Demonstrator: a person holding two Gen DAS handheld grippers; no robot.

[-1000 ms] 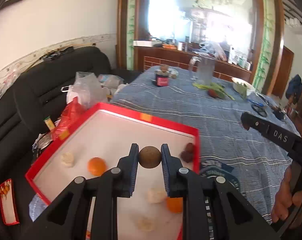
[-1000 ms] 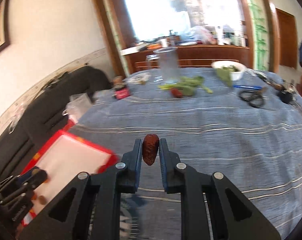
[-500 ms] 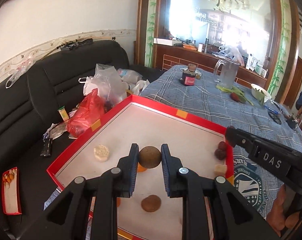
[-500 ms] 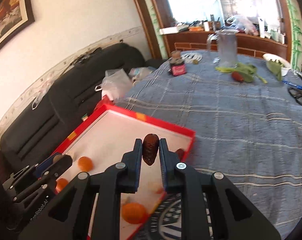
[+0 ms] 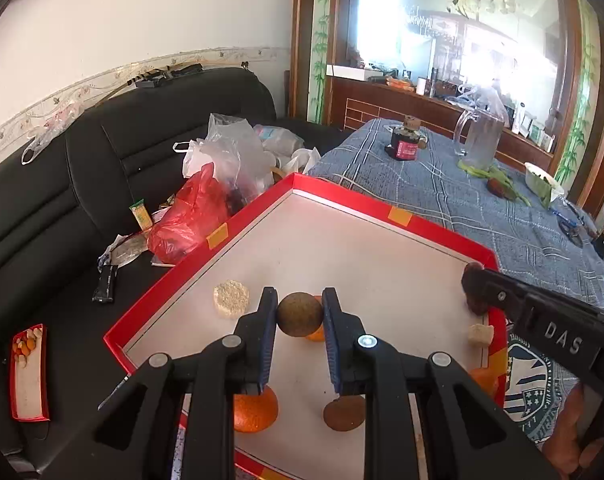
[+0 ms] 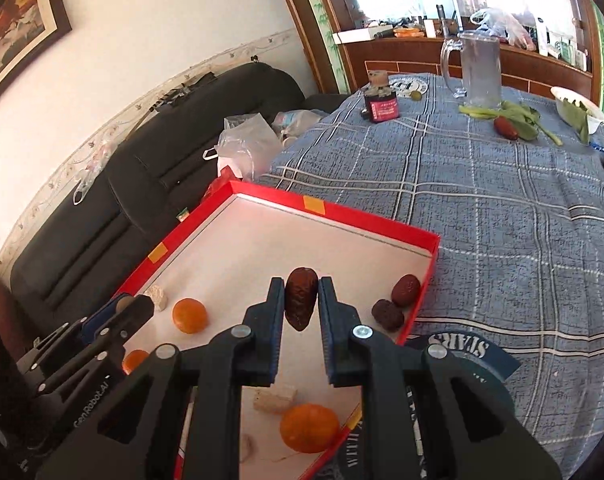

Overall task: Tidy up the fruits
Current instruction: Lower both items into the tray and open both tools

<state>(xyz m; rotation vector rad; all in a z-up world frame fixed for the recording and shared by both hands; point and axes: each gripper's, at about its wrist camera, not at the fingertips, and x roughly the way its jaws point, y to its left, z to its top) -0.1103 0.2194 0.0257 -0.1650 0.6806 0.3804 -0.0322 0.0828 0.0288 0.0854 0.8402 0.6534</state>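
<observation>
My left gripper [image 5: 300, 316] is shut on a round brown fruit [image 5: 300, 314] and holds it above the red tray [image 5: 341, 196]. My right gripper [image 6: 300, 304] is shut on a dark red date [image 6: 300, 298] above the same tray [image 6: 361, 222], near its right side. In the tray lie oranges [image 6: 189, 315] [image 6: 309, 427] [image 5: 256, 406], two dark dates [image 6: 405, 289] [image 6: 387, 314], a brown fruit [image 5: 343, 412] and pale cake pieces [image 5: 230, 298]. The right gripper shows at the right of the left wrist view [image 5: 471, 276]; the left gripper shows at the left of the right wrist view [image 6: 124, 306].
The tray sits at the corner of a table with a blue checked cloth [image 6: 501, 208]. Farther back stand a glass jug [image 6: 477, 68], a small jar [image 6: 381, 106], greens with a red fruit [image 6: 507, 126] and a white bowl [image 6: 577, 110]. A black sofa [image 5: 62, 184] with plastic bags [image 5: 222, 176] lies left.
Both grippers have moved toward the tray with their fruits still held; the right one swung left from over the bare cloth to above the tray's right side. The left one drew back toward the near edge.
</observation>
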